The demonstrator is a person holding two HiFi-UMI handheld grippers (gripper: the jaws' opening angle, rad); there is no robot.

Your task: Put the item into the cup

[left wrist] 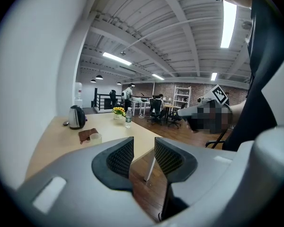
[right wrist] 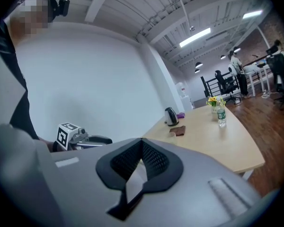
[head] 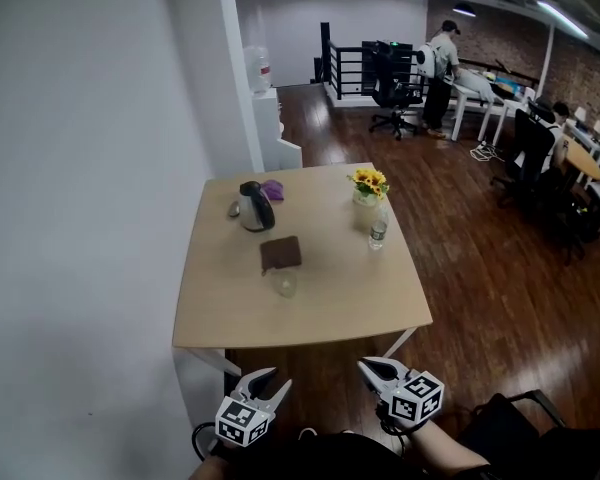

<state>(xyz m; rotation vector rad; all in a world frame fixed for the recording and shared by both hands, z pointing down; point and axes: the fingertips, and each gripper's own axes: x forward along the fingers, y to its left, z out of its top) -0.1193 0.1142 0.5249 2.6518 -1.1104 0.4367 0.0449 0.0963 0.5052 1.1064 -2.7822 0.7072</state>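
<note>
**Both grippers empty, well short of the cup**

Your cup [head: 286, 285] is a small clear one, standing upright on the tabletop [head: 330, 303]. Everything below is placed from that cup.

Just behind the cup, on its far side, lies a flat brown item [head: 280, 253]. The two are very close, but you cannot tell from these views whether they touch. Farther behind the cup and a little to its left stands a dark kettle [head: 256, 206]. A purple thing [head: 272, 189] sits just past the kettle. To the right of the cup and somewhat behind it stands a water bottle [head: 378, 231]. A small vase of yellow flowers [head: 368, 183] is just beyond that bottle.

Your left gripper [head: 280, 377] is on the near side of the cup, off the tabletop's near edge and well apart from the cup. Its jaws stand apart with a clear gap, and there is nothing between them. In the left gripper view [left wrist: 144, 148] only the wooden floor [head: 480, 258] and a table leg show through that gap.

Your right gripper [head: 364, 365] is also on the near side of the cup, to the cup's right and well apart from it. Its jaws are closed, tips together, and they hold nothing, as the right gripper view [right wrist: 142, 143] shows.
</note>
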